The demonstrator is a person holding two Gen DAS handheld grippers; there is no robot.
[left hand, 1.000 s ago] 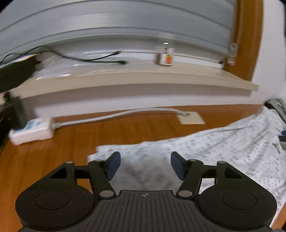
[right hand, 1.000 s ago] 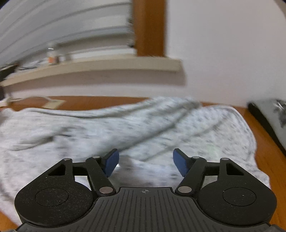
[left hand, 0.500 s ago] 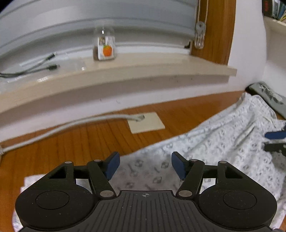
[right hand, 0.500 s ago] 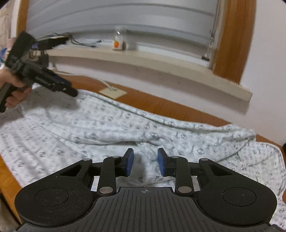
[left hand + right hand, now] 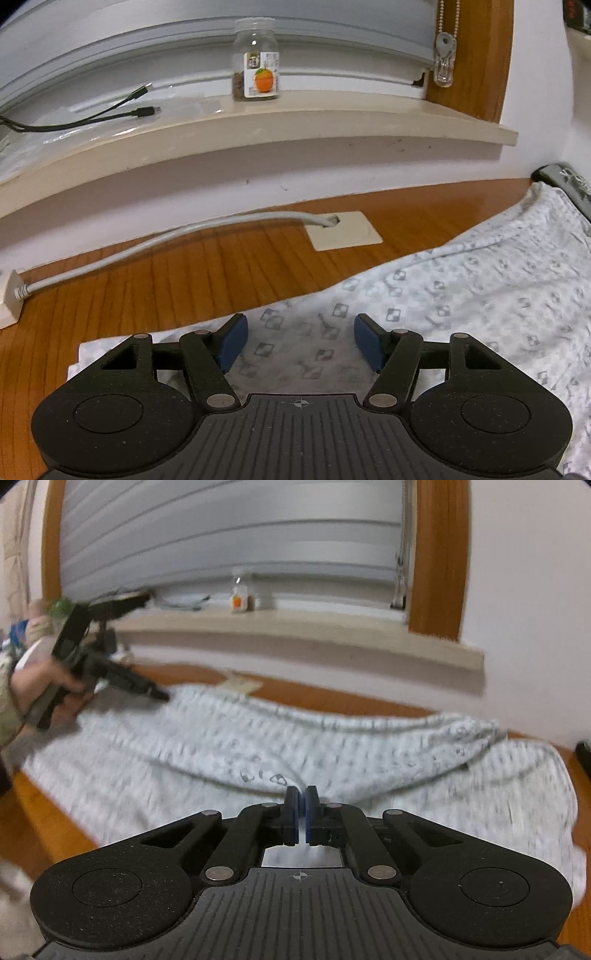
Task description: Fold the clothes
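Note:
A white garment (image 5: 461,295) with a small grey print lies spread on the wooden table (image 5: 184,288). My left gripper (image 5: 301,332) hovers open just over the garment's near left corner, nothing between its blue pads. In the right wrist view the garment (image 5: 221,746) stretches across the table, rumpled into long folds. My right gripper (image 5: 302,801) is shut at the garment's near edge, with a ridge of the cloth pinched between its pads. The left gripper (image 5: 110,672) shows there too at the far left, held by a hand (image 5: 33,686).
A windowsill runs behind the table with a glass jar (image 5: 256,74) and black cables (image 5: 92,118). A grey cable (image 5: 166,240) runs from a white cover plate (image 5: 345,230) to a power strip (image 5: 9,302). A dark patterned item (image 5: 565,181) lies at the far right.
My right gripper's jaws came together on a fold of the garment and the hand swung its view leftward. My left gripper shifted along the cloth's edge and sank slightly, still open.

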